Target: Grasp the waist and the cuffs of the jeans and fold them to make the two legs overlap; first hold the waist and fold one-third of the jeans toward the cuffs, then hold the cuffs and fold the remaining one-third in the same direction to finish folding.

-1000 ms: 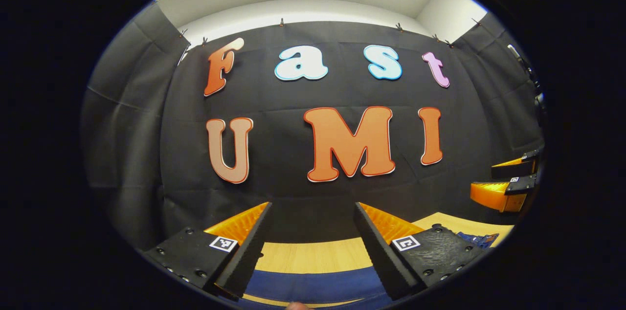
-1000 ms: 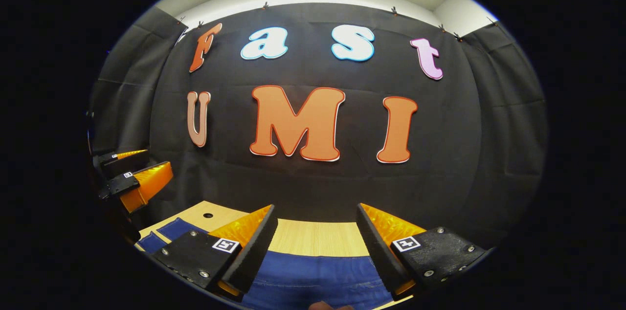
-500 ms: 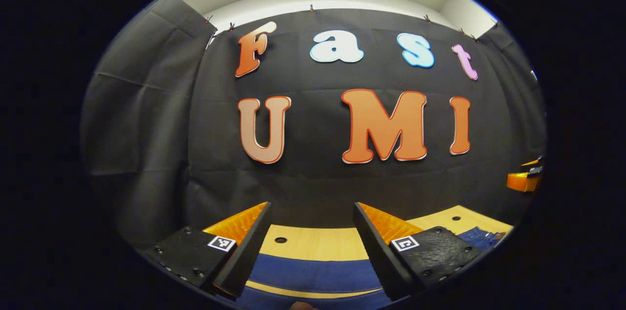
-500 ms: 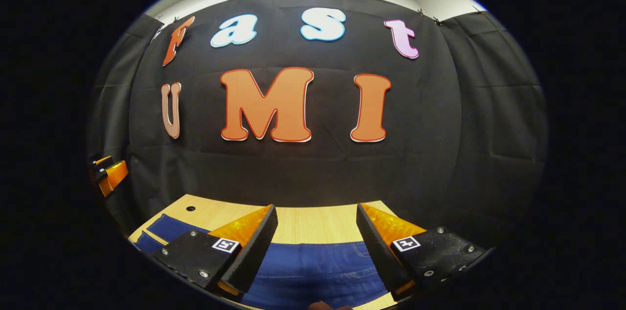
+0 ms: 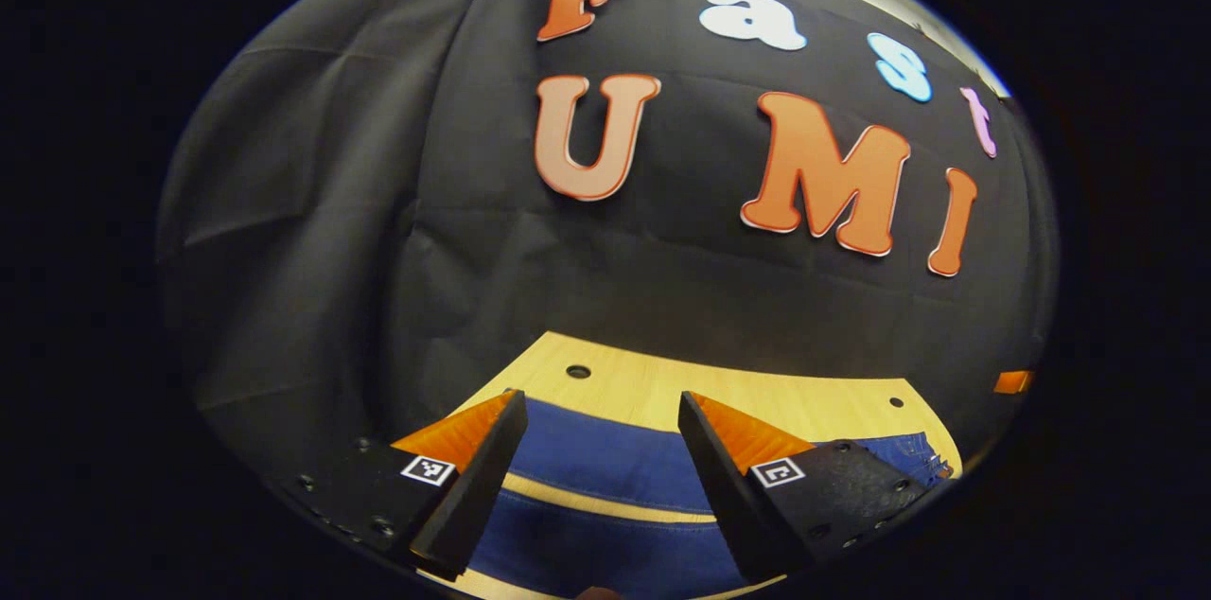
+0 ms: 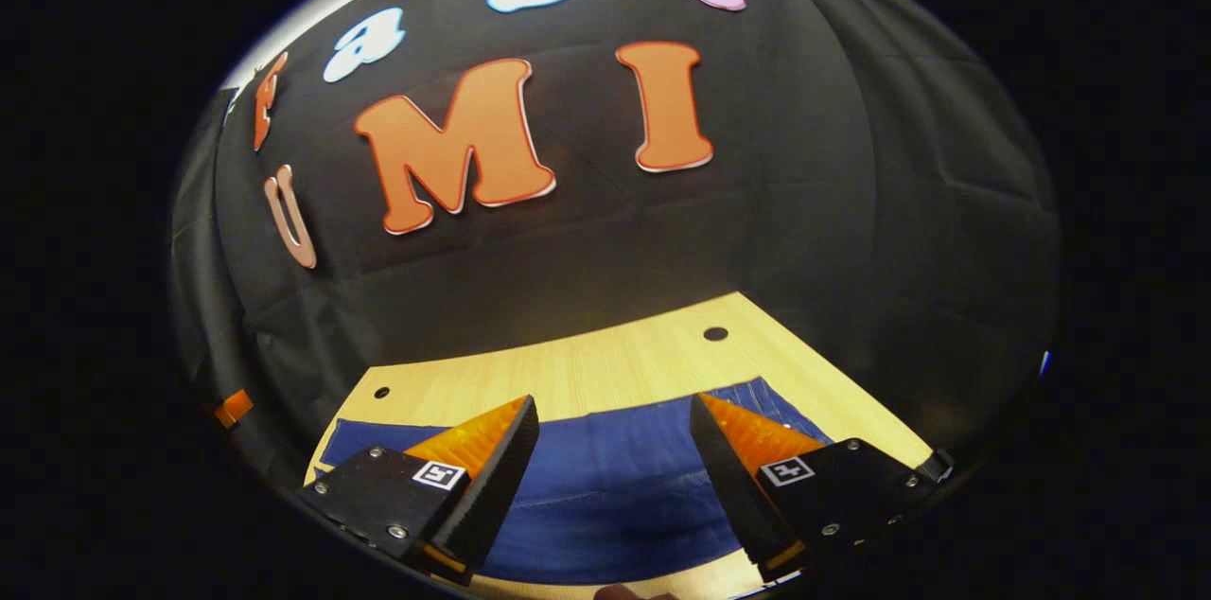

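Blue jeans (image 5: 605,458) lie flat on the wooden table (image 5: 757,397), two legs side by side with a strip of wood between them in the left gripper view. My left gripper (image 5: 596,420) hovers open above the legs, nothing between its fingers. In the right gripper view a wider blue part of the jeans (image 6: 610,486) spreads across the table (image 6: 587,368). Over that part my right gripper (image 6: 615,425) is open and holds nothing. A small piece of the other gripper (image 5: 1012,381) shows at the far right of the left gripper view, and another gripper piece (image 6: 232,408) at the far left of the right gripper view.
The black cloth wall (image 5: 662,288) rises right behind the table's far edge. Small round holes (image 5: 578,372) mark the tabletop, one hole (image 6: 715,334) near the far right corner in the right gripper view. Bare wood lies between the jeans and the wall.
Both views have tipped downward and turned outward, so more table and jeans show between the fingers. The two grippers have moved apart; each shows smaller at the other's edge. Both stay open.
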The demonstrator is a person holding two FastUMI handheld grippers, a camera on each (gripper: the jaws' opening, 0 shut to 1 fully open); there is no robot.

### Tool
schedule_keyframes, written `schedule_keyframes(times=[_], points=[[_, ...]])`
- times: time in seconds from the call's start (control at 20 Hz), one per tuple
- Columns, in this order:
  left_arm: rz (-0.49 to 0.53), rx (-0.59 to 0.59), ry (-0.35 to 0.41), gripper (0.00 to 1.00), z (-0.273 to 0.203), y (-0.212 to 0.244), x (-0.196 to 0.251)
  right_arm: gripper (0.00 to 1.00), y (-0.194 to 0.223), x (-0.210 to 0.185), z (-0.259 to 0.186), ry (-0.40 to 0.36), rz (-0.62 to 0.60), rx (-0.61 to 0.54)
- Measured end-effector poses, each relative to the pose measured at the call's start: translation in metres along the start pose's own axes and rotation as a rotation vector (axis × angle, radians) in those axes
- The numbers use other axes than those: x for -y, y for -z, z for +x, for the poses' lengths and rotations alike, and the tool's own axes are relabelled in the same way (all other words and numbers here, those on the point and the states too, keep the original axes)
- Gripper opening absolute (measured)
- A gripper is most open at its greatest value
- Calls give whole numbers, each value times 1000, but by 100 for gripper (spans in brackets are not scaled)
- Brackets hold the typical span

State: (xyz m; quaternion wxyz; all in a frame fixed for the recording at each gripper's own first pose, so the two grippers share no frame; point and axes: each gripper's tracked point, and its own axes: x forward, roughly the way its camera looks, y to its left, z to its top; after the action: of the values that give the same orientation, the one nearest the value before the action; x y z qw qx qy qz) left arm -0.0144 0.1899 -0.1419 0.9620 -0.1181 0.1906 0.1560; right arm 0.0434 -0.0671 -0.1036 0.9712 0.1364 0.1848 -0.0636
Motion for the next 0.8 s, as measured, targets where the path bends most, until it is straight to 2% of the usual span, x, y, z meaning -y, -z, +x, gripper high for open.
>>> schedule_keyframes(times=[0.15,0.45,0.8], points=[[-42,-92,-19,98,5,27,-21,97,23,20,4,15,94,-83],[-228,-308,-78,98,5,97,-65,97,68,52,10,36,252,-245],[-536,-570,-178,98,-7,181,-121,98,111,83,16,83,404,-386]])
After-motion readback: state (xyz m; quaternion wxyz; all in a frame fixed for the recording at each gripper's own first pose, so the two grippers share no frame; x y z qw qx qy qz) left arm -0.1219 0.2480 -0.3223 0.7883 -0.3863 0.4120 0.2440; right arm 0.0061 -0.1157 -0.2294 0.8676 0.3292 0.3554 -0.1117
